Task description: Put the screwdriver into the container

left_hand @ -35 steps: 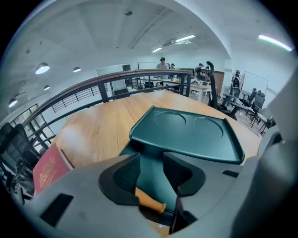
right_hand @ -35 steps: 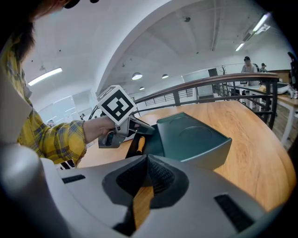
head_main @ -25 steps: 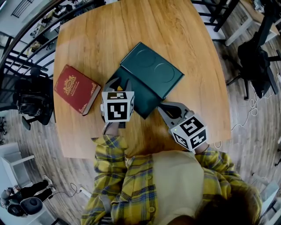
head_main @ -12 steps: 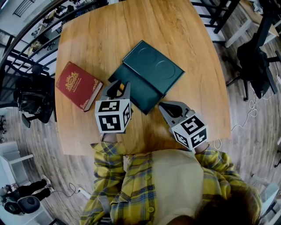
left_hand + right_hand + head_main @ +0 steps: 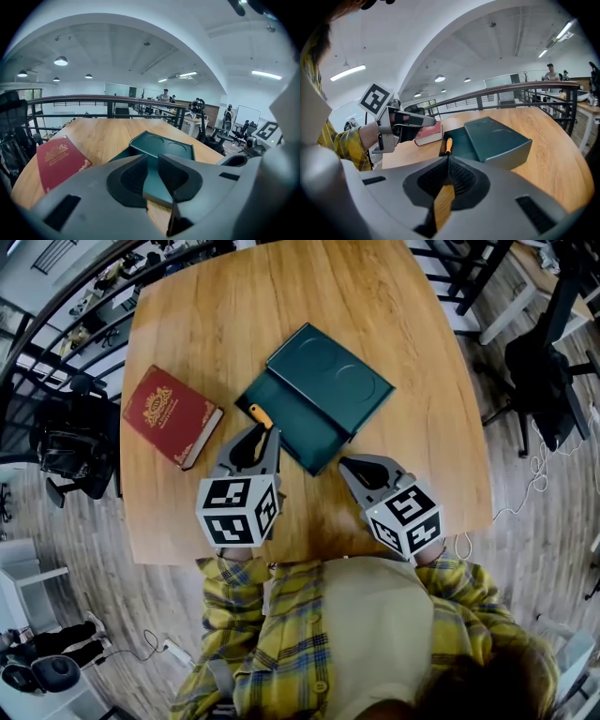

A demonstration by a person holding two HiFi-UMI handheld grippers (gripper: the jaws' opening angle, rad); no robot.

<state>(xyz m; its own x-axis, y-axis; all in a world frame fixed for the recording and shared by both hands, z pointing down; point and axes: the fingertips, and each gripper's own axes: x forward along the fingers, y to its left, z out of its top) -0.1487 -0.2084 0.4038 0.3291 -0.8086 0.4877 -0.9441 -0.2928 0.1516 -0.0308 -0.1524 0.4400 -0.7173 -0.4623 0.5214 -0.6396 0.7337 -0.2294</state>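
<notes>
1. Screwdriver (image 5: 260,415): orange handle, lying inside the open green container (image 5: 305,442), near its edge.
2. Your left gripper (image 5: 153,161): jaws just closing, slim gap left, nothing between.
3. Your right gripper (image 5: 448,164): jaws pressed together, empty.
</notes>
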